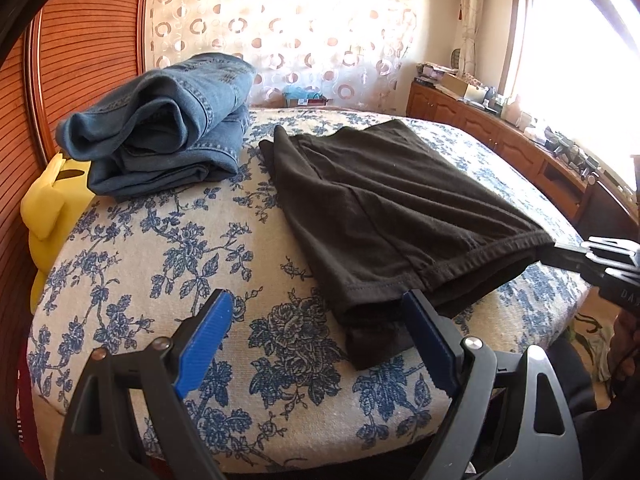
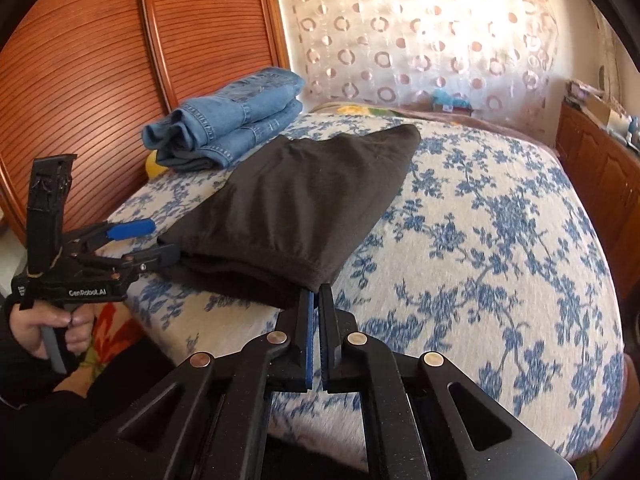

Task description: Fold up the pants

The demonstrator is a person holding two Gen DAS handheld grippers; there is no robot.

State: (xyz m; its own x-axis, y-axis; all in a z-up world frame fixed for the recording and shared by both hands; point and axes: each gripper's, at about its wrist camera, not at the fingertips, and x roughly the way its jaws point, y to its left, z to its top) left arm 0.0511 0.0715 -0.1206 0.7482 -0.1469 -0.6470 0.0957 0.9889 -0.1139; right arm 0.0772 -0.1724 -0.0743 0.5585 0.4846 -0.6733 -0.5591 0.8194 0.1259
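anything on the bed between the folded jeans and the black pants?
Nothing: only bare floral bedspread separates the folded jeans from the black pants, clearest in the left wrist view.

Bed (image 1: 168, 240): carries two garments. Folded pants (image 1: 392, 208) lie near the middle of its near edge, running away toward the curtain (image 1: 304, 28). Stacked jeans (image 1: 160, 136) sit to their left and farther back, close beside the slatted panel (image 1: 84, 48), apart from the pants. Left claw (image 1: 316, 336) at the pants' near left corner, one finger touching the cloth; right claw (image 2: 315, 294) at the near right corner (tips against the hem). Cabinet (image 1: 500, 136) along the bed's right, under the window (image 1: 568, 36).
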